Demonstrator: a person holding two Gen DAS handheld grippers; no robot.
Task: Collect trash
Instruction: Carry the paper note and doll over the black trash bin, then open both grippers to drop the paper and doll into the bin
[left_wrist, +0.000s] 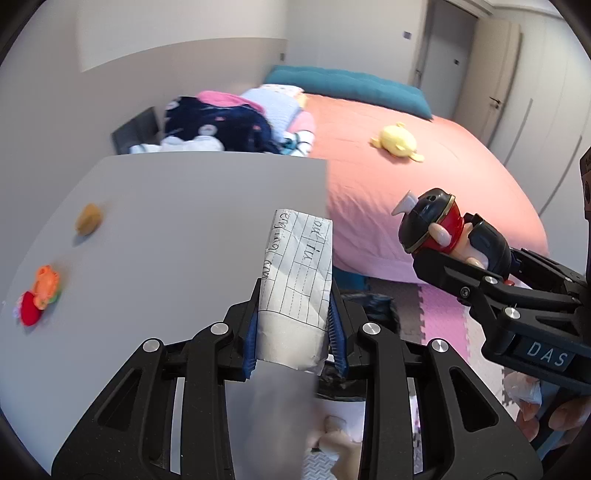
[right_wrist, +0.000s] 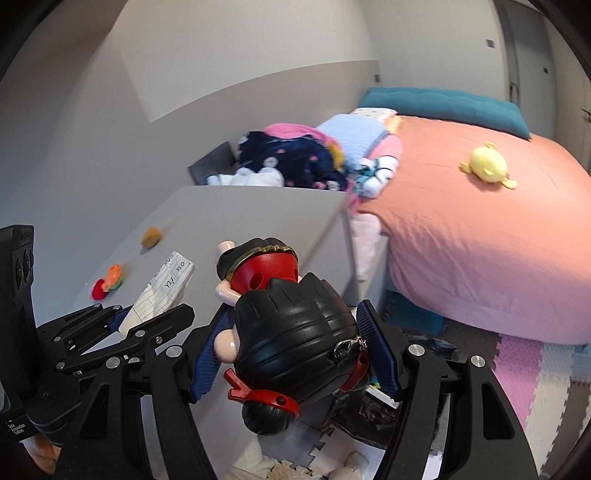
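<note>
While both grippers hang over the near edge of the grey table (left_wrist: 166, 206), the left gripper (left_wrist: 295, 325) has its jaws clamped on a folded paper (left_wrist: 299, 273) with handwriting, which sticks up toward twelve o'clock. At its three o'clock, the right gripper (right_wrist: 295, 343) has its jaws clamped on a black and red toy figure (right_wrist: 291, 332), held clear of the table. On the table, at about ten o'clock, lie a tan lump (left_wrist: 88, 218) and an orange and red toy (left_wrist: 38, 291). Beyond is a bed (left_wrist: 424, 192) with a pink cover and a yellow plush (left_wrist: 397, 142)
</note>
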